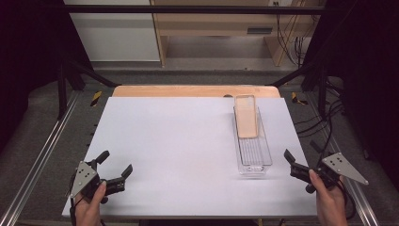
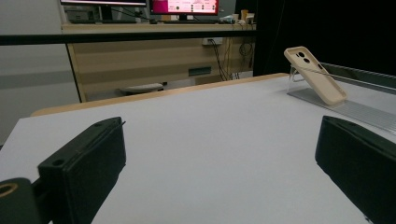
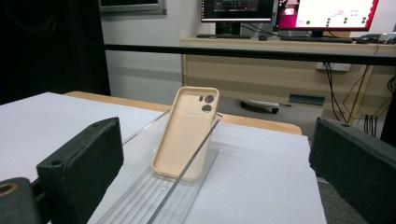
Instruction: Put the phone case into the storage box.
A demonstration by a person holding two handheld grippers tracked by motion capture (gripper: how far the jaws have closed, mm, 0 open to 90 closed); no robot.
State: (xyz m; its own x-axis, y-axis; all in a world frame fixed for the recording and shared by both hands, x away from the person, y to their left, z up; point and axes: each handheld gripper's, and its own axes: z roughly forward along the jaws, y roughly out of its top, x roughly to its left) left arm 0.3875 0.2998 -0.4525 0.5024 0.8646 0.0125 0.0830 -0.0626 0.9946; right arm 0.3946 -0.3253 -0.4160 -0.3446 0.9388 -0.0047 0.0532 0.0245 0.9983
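No readable writing is seen on the phone case [image 1: 246, 116], a matte beige shell with rounded corners and camera cut-outs. It is propped at a tilt against the far end of a clear ribbed plastic tray [image 1: 254, 161], right of centre on the white table [image 1: 169, 150]. The left gripper [image 1: 114, 166] is held at the near left corner, jaws apart, nothing between them. The right gripper [image 1: 292, 163] is held just right of the tray, jaws likewise apart. Lit monitors [image 3: 285, 11] are seen beyond, text too small to read.
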